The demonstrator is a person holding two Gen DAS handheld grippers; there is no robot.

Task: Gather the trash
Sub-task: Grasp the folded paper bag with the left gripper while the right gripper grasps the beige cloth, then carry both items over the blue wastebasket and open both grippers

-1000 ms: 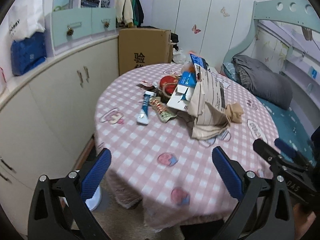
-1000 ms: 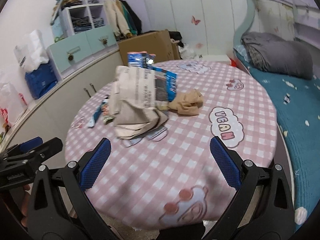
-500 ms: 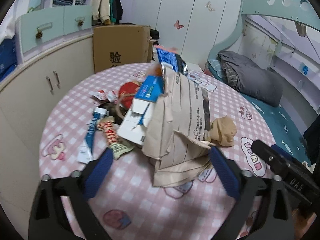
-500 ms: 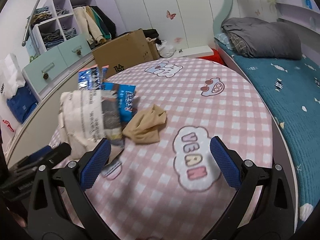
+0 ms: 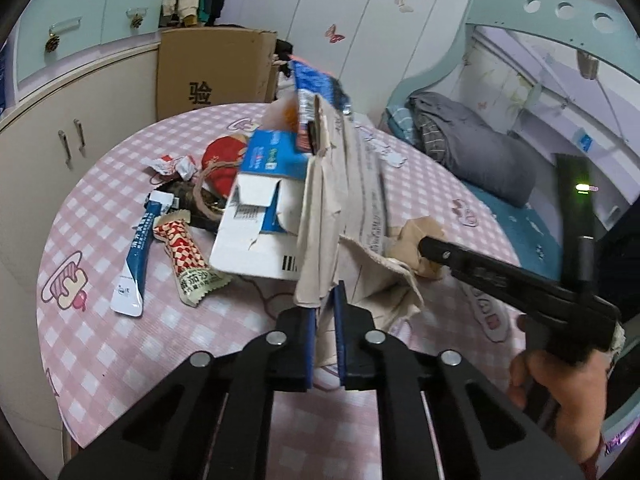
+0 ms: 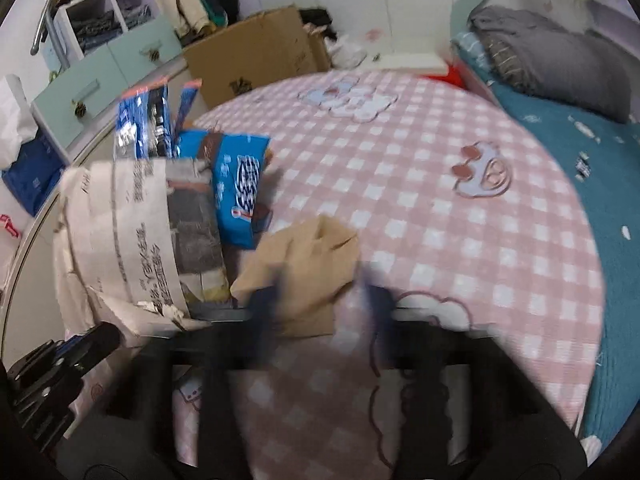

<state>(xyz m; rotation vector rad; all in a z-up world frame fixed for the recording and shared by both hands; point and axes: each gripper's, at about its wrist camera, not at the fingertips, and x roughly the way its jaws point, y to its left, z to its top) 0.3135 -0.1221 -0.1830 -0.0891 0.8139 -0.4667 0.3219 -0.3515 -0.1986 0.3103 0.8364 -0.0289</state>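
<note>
A beige paper bag (image 5: 352, 200) stands on the round pink-checked table (image 5: 120, 360), stuffed with blue wrappers (image 5: 312, 80). My left gripper (image 5: 325, 320) is shut on the bag's lower edge. In the right wrist view the bag (image 6: 128, 232) is at the left, with a blue snack packet (image 6: 240, 188) beside it. My right gripper (image 6: 320, 300) is blurred by motion, its fingers partly closed around a crumpled tan piece (image 6: 308, 264). The right gripper also shows in the left wrist view (image 5: 500, 276).
Loose trash lies left of the bag: a white and blue box (image 5: 260, 216), a red-checked wrapper (image 5: 188, 256), a blue sachet (image 5: 136, 260), a red pouch (image 5: 220, 164). A cardboard box (image 5: 212, 72) stands behind the table. A bed (image 6: 580, 120) is at the right.
My left gripper has moved in and shut on the bag's lower edge. My right gripper has moved up to the tan piece and its fingers have narrowed around it.
</note>
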